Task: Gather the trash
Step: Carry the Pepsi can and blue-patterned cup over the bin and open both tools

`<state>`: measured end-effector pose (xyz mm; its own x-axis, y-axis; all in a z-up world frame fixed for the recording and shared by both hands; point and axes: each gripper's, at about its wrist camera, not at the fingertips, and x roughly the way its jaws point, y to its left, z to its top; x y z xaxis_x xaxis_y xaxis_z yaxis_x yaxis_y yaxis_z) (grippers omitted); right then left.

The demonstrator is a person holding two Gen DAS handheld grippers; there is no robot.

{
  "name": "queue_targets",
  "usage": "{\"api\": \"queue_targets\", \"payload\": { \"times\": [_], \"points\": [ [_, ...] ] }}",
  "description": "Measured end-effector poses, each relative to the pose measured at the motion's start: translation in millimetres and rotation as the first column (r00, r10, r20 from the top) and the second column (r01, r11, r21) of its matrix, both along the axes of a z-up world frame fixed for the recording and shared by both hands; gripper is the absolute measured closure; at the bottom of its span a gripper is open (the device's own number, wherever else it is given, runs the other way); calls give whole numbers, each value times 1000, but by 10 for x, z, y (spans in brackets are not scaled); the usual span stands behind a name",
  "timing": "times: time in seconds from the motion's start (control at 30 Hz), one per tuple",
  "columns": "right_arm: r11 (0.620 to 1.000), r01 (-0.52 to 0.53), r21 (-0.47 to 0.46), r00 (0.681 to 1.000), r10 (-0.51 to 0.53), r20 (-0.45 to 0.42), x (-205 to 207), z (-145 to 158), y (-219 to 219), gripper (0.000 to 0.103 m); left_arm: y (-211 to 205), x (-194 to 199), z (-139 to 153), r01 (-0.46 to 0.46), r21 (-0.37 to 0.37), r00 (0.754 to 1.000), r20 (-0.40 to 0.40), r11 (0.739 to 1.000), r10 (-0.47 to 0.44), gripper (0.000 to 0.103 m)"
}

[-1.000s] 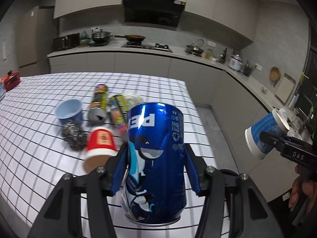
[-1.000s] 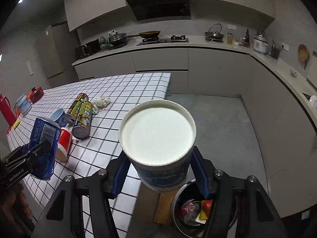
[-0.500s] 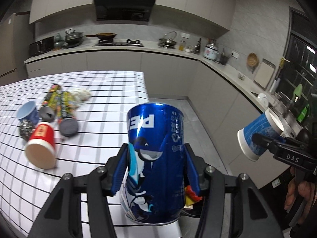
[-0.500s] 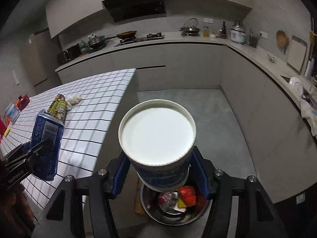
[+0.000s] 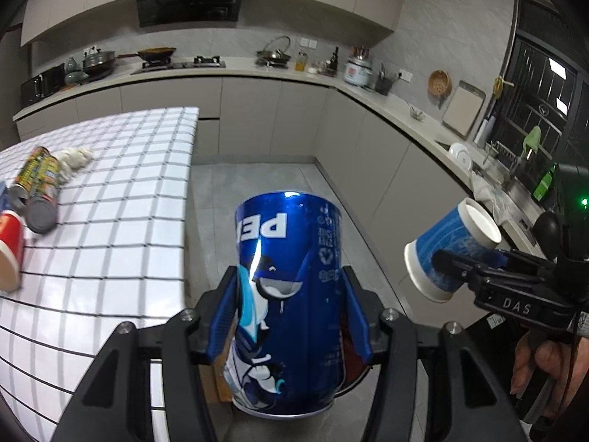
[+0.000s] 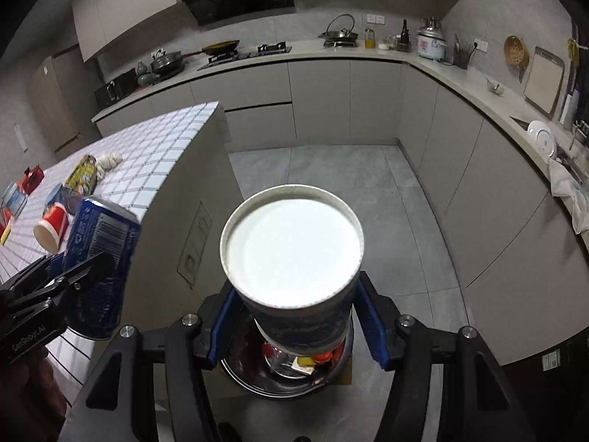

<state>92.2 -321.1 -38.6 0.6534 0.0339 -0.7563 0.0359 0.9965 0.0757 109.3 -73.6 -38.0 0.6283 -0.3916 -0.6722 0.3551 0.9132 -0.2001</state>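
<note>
Left gripper clamped partway closed on the upright blue can, right gripper likewise pinching the blue paper cup — both held past the edge of the tiled counter, over open grey floor. Directly beneath the cup, a metal bin with red and yellow scraps inside, mostly hidden by cup and fingers. Left on the counter: two lying cans, red cup, crumpled paper — red cup cut off at the frame edge.

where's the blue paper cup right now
The blue paper cup is clamped in the right tongs, off the table's edge, above the metal bin on the floor.
</note>
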Motion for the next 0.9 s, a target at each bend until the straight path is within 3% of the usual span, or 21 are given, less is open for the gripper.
{"api": "queue_targets", "payload": {
  "times": [0.37,0.8,0.87,0.9],
  "points": [
    [990,-144,6,986,144,-84,182,-695,-91,41,-312,4,-428,-22,26,996,-80,999,24,48],
    [960,-280,19,947,279,-157,356,-1210,-50,41,-563,111,-687,-21,32,989,-144,999,25,48],
    [937,-348,19,923,346,-170,399,-1346,14,34,-606,144,-732,9,10,987,-162,1000,-7,44],
    [926,-378,13,911,375,-174,423,-1432,49,23,-600,166,-746,-19,20,987,-158,1000,22,38]
  ]
}}
